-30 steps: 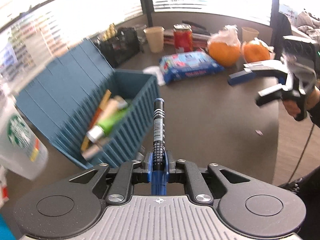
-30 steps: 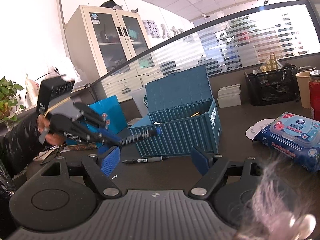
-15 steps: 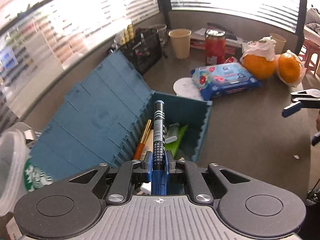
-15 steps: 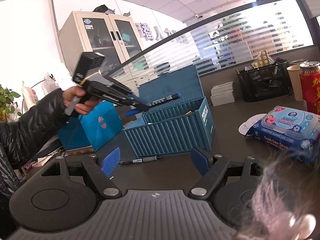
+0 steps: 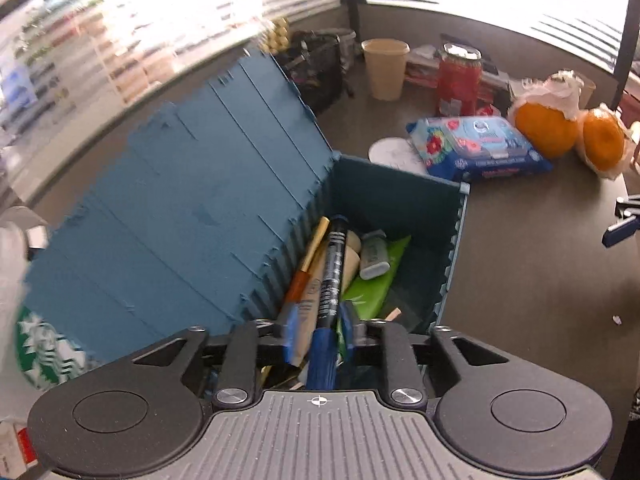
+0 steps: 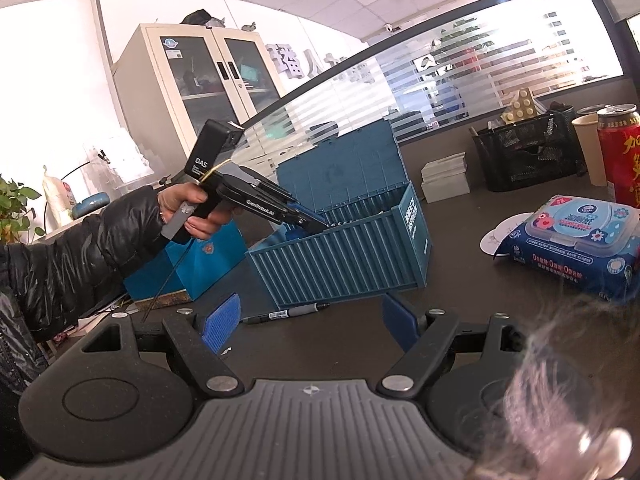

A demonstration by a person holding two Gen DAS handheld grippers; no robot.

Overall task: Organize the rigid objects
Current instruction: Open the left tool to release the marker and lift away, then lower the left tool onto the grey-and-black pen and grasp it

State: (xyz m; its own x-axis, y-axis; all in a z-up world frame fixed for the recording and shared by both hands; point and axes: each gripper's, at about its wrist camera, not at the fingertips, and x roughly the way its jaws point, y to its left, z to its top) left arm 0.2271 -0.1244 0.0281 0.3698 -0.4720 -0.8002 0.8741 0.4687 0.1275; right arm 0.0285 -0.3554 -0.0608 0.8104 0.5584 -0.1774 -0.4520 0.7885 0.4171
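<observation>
The left gripper (image 5: pixel 318 330) has just been opening over the blue bin (image 5: pixel 454 248) — the black marker (image 5: pixel 332 276) lies loose between its parted jaws, pointing far into the bin.

- The dark grey-brown table (image 6: pixel 460 320) carries everything here.
- A blue container-style box (image 6: pixel 344 264) stands on it, lid up — a black marker (image 6: pixel 288 314) lies on the tabletop just in front of it.
- Wet-wipes pack (image 5: pixel 480 148), round white coaster (image 5: pixel 390 152) beside it.
- Further back: paper cup (image 5: pixel 384 68), red can (image 5: pixel 458 80), black mesh organiser (image 6: pixel 528 156), two oranges (image 5: pixel 546 128) in wrapping.
</observation>
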